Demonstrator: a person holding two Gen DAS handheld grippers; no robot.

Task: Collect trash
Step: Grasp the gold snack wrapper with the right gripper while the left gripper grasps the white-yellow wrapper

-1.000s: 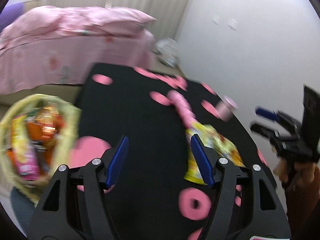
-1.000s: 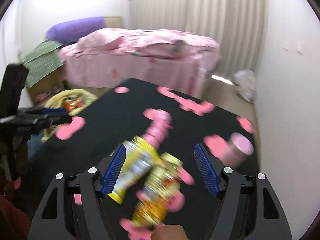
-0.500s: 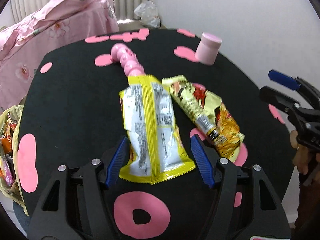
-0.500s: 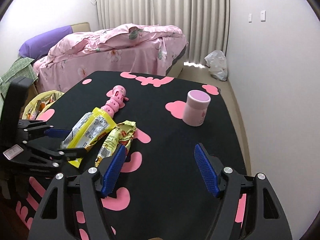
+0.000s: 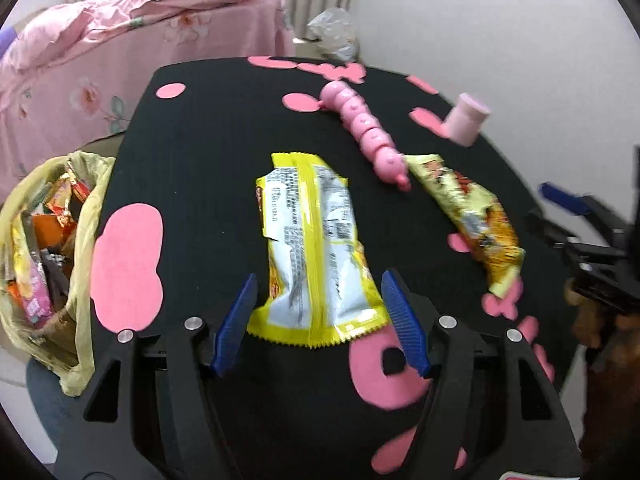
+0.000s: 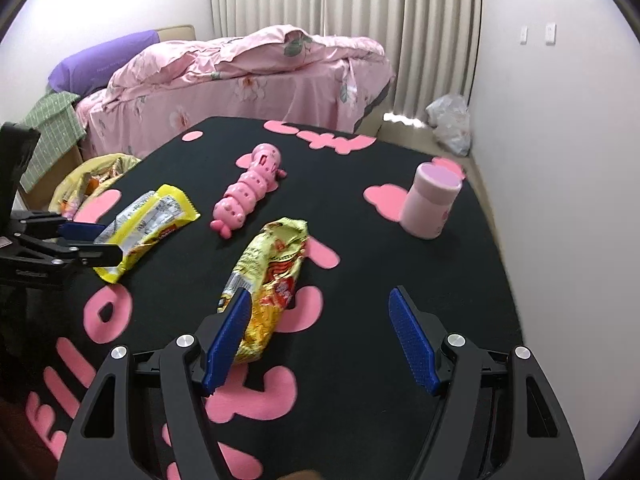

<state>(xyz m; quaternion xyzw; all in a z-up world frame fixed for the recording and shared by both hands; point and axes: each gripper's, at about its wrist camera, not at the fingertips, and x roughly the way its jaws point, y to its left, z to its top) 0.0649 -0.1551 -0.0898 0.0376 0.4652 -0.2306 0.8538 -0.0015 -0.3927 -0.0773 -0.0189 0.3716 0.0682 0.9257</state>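
Tilting downward over the black surface (image 5: 208, 184), left gripper (image 5: 316, 322) straddles, unclamped, the yellow wrapper (image 5: 316, 256); right gripper (image 6: 320, 340) spread.

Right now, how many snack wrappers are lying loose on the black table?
2. A yellow and silver wrapper lies between the left gripper fingers; a crumpled yellow and red wrapper lies beside the pink caterpillar toy. More fill the bag.

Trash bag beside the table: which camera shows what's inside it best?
The left wrist view. The yellow trash bag sits large at its left edge, mouth open, with wrappers visible inside. The right wrist view shows only a small, distant part of it past the table edge.
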